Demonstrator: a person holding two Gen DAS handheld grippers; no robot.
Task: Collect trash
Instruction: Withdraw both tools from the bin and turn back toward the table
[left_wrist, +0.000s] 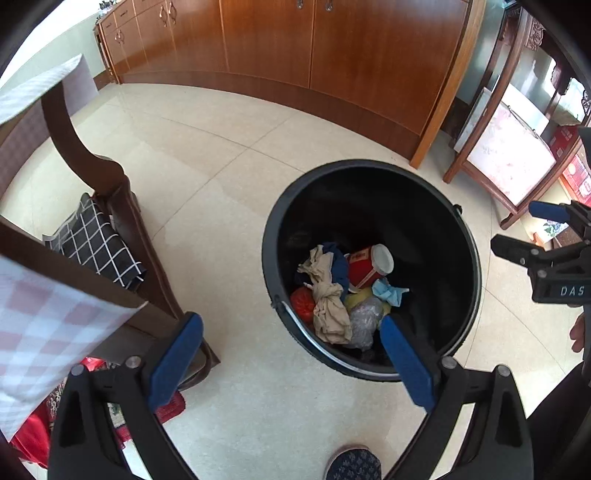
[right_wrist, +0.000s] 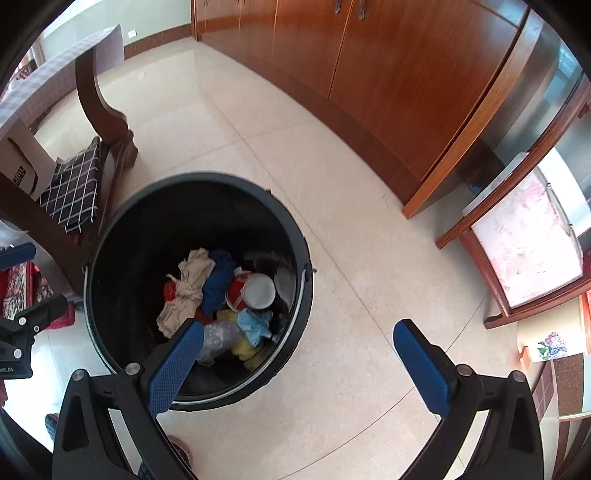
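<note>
Both grippers wide open over the black bucket (left_wrist: 373, 177), holding nothing.

The left gripper (left_wrist: 291, 334) and right gripper (right_wrist: 297, 341) should clear the rim before leaving; the trash (right_wrist: 218, 291) lies below the 2 pairs of blue fingers (left_wrist: 177, 354).

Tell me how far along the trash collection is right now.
Done: the black bucket already holds a beige rag, a blue cloth, a red cup, a light blue mask and crumpled plastic. In hand: nothing; the left gripper and right gripper are both open and empty. Left: no loose trash shows on the tiled floor.
</note>
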